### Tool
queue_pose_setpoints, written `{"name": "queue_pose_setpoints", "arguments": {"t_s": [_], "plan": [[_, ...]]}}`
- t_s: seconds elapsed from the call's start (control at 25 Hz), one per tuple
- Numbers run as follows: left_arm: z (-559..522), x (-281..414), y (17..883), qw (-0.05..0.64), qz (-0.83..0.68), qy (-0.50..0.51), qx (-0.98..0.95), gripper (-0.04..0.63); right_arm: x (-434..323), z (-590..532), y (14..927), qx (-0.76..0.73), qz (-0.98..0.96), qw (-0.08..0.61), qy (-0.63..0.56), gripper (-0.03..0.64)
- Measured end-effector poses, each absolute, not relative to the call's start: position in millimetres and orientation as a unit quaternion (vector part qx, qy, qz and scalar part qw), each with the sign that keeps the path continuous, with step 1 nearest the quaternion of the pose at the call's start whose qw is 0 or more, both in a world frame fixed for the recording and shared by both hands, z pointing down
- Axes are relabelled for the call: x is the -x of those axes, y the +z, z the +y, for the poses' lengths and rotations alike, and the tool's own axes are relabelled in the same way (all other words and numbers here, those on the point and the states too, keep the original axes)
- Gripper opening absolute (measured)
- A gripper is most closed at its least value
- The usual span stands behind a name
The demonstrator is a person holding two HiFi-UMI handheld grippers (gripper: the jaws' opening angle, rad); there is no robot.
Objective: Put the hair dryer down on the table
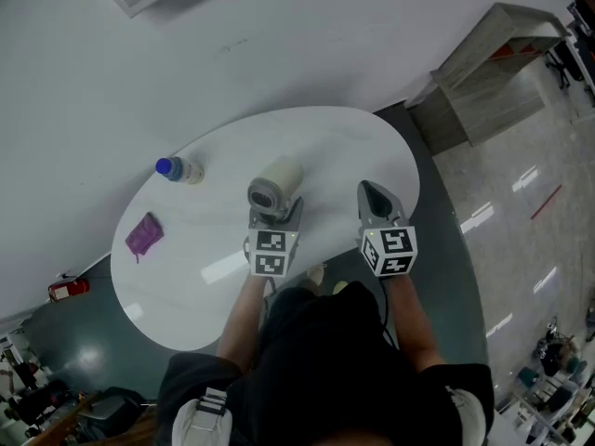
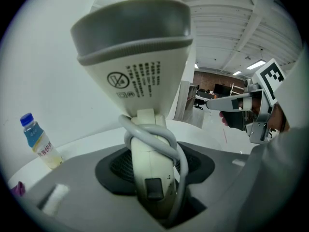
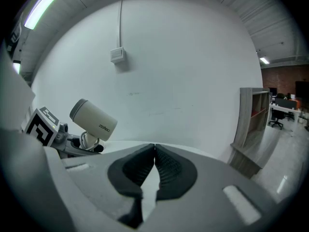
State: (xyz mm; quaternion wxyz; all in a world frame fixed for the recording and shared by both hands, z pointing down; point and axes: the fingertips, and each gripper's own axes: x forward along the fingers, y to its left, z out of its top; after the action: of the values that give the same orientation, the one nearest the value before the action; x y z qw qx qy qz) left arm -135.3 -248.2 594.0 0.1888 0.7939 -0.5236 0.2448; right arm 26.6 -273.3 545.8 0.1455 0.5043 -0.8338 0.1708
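A cream hair dryer (image 1: 276, 184) with a grey nozzle end is held above the white oval table (image 1: 344, 147), barrel up. My left gripper (image 1: 275, 214) is shut on its handle (image 2: 147, 163), which has the cord wound round it. In the left gripper view the barrel (image 2: 137, 47) fills the top of the picture. The right gripper view shows the hair dryer (image 3: 93, 117) off to its left. My right gripper (image 1: 374, 203) hovers over the table's right part, shut with nothing between its pads (image 3: 164, 166).
A small bottle with a blue cap (image 1: 178, 169) stands at the table's left, also seen as the bottle (image 2: 39, 142) in the left gripper view. A purple object (image 1: 144, 235) lies near the left front edge. A wooden shelf unit (image 1: 488, 72) stands beyond the table at the right.
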Motion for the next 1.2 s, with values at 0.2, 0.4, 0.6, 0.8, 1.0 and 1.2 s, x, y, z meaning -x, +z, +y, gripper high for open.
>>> {"name": "queue_pose_setpoints", "arguments": {"t_s": [0.2, 0.4, 0.6, 0.8, 1.0, 1.2], "plan": [[-262.9, 139.7, 618.9, 0.206, -0.524, 0.256, -0.786, 0.232, -22.3, -284.9, 568.7, -0.501, -0.83, 0.153, 0.192, 0.006], [-274.3, 141.0, 643.7, 0.224, -0.519, 0.273, -0.778, 0.23, -21.7, -297.5, 584.7, -0.5, -0.826, 0.16, 0.204, 0.006], [-279.8, 141.8, 664.7, 0.24, -0.516, 0.288, -0.77, 0.23, -20.0, -305.0, 597.2, -0.496, -0.825, 0.165, 0.214, 0.006], [-286.3, 143.4, 681.9, 0.25, -0.513, 0.303, -0.764, 0.23, -19.1, -312.1, 610.7, -0.497, -0.82, 0.169, 0.228, 0.006], [-293.5, 145.9, 700.0, 0.259, -0.509, 0.322, -0.755, 0.23, -17.2, -319.0, 622.1, -0.496, -0.817, 0.173, 0.238, 0.006], [-297.0, 145.4, 718.2, 0.27, -0.503, 0.344, -0.745, 0.23, -20.0, -324.6, 629.7, -0.499, -0.813, 0.176, 0.245, 0.006]]}}
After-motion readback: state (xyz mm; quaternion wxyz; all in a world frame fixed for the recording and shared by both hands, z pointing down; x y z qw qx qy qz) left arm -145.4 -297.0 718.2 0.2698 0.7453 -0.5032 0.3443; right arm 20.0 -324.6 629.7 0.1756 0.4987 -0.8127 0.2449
